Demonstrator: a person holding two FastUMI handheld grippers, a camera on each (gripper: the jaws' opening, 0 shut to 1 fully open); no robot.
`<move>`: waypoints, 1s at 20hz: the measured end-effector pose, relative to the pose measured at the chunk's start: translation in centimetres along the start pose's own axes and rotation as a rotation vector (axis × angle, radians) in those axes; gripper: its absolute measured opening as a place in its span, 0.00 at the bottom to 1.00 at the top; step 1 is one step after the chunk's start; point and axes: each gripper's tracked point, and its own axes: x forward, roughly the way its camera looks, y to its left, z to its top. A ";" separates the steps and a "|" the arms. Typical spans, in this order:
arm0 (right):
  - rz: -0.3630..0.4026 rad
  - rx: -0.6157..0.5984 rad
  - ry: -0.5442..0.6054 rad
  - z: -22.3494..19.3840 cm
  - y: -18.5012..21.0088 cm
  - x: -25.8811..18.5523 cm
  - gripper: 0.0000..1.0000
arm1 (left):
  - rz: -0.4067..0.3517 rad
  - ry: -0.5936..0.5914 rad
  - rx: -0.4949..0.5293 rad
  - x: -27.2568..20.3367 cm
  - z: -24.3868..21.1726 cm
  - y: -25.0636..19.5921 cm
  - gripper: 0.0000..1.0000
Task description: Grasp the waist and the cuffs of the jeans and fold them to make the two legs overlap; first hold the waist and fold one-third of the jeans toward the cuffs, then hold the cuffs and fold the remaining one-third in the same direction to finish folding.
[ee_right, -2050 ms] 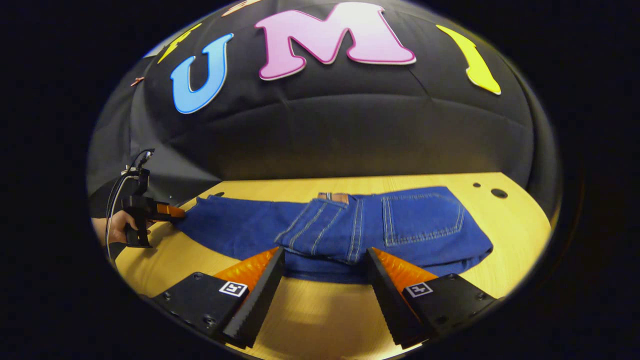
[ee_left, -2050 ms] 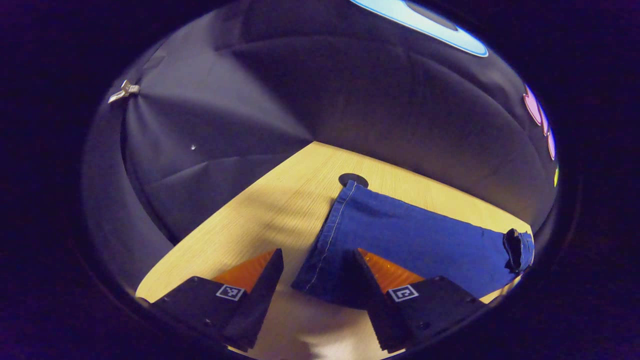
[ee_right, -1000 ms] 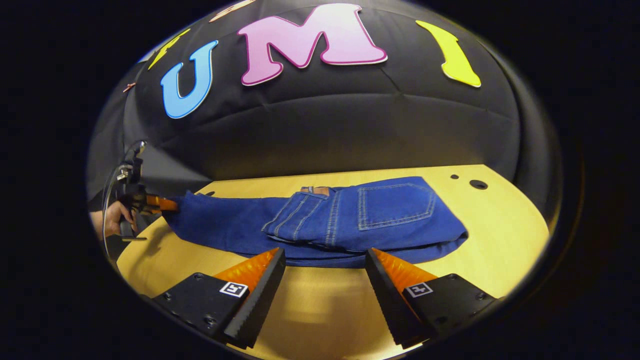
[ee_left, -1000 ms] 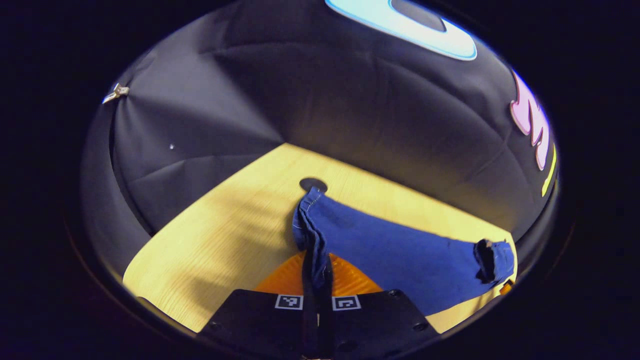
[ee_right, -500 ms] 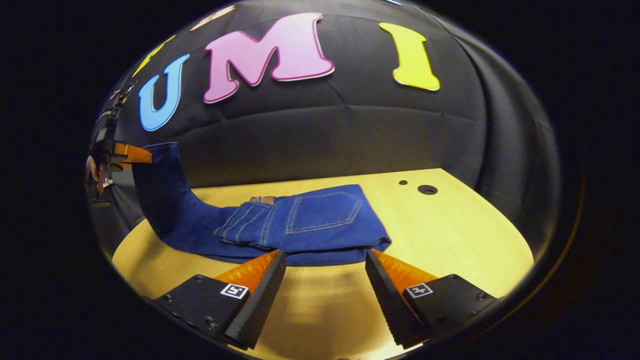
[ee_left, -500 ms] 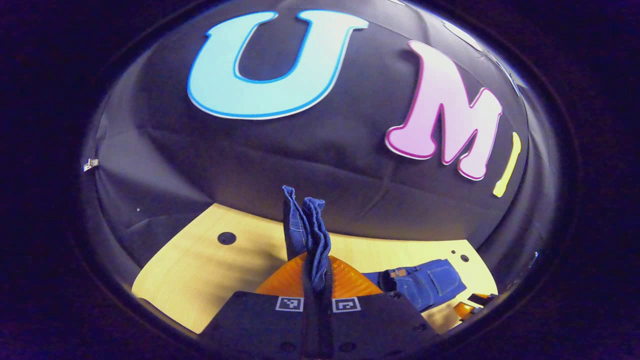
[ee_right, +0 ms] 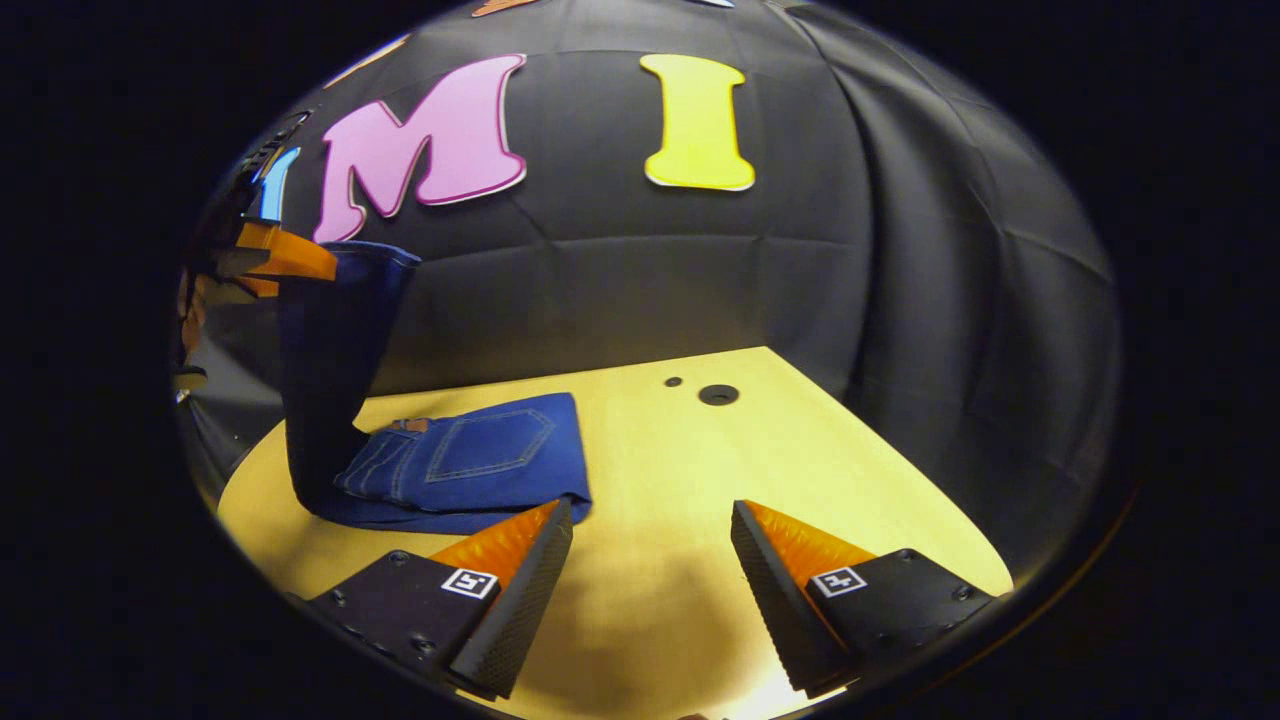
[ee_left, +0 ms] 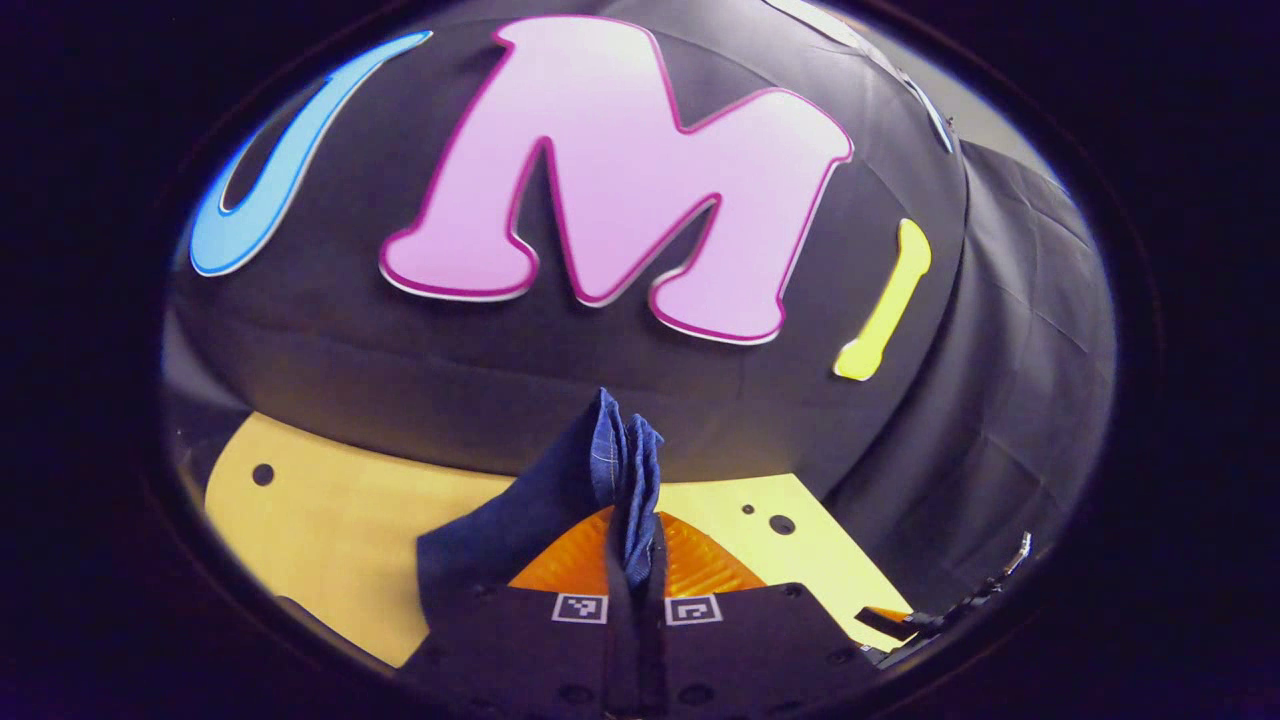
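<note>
Denim, blue and thick, makes up the jeans (ee_right: 450, 470), which lie partly folded on the wooden table (ee_right: 760, 450): the waist end, back pocket up, rests flat on the near-left part of the table, and the leg end rises steeply from it. The left gripper (ee_left: 634, 560) is clenched on the cuffs (ee_left: 620, 460), both fingers pressing the bunched hems between them; in the right gripper view it holds that cloth high above the folded waist part. The right gripper (ee_right: 650, 560) hangs released over bare table just to the right of the jeans, jaws wide apart and gripping nothing.

By my judgement the waist fold is done and the cuff fold is under way. The cloth looks soft but weighty; it drapes under its own load and should lie where it is put, though a stacked double hem is bulky and could slide out of a shallow pinch. Holding across both hems together, as here, seems right. The free leg length may swing or crease as it comes over the pocket.
</note>
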 end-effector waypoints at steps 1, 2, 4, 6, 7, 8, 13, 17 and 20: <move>-0.012 0.007 0.005 -0.3 -0.8 -0.2 0.97 | -0.023 0.029 -0.002 1.5 -1.6 -1.5 0.06; -0.017 0.019 0.020 -0.7 -1.3 -0.6 0.97 | -0.041 0.042 0.007 3.2 -3.1 -2.7 0.06; -0.019 0.034 0.033 -1.2 -2.0 -1.2 0.97 | -0.060 0.080 0.035 6.2 -6.5 -4.7 0.08; -0.031 0.025 0.041 -1.3 -2.1 -1.0 0.97 | -0.060 0.135 0.071 8.7 -10.2 -6.2 0.13; -0.024 0.026 0.049 -1.2 -1.8 -1.0 0.97 | -0.061 0.149 0.079 9.4 -11.3 -6.6 0.16; -0.011 0.032 0.056 -1.1 -1.7 -1.3 0.97 | -0.065 0.160 0.082 9.8 -12.2 -7.2 0.19; 0.029 0.048 0.019 2.2 -1.3 -4.9 0.97 | -0.094 0.081 0.116 5.5 -9.4 -8.6 0.84; 0.050 0.016 -0.049 7.3 0.0 -8.4 0.97 | -0.054 -0.070 0.131 -4.0 -4.1 -5.9 0.96; 0.073 -0.027 -0.119 11.0 1.7 -11.8 0.97 | 0.023 -0.189 0.136 -12.4 -0.8 -3.1 0.95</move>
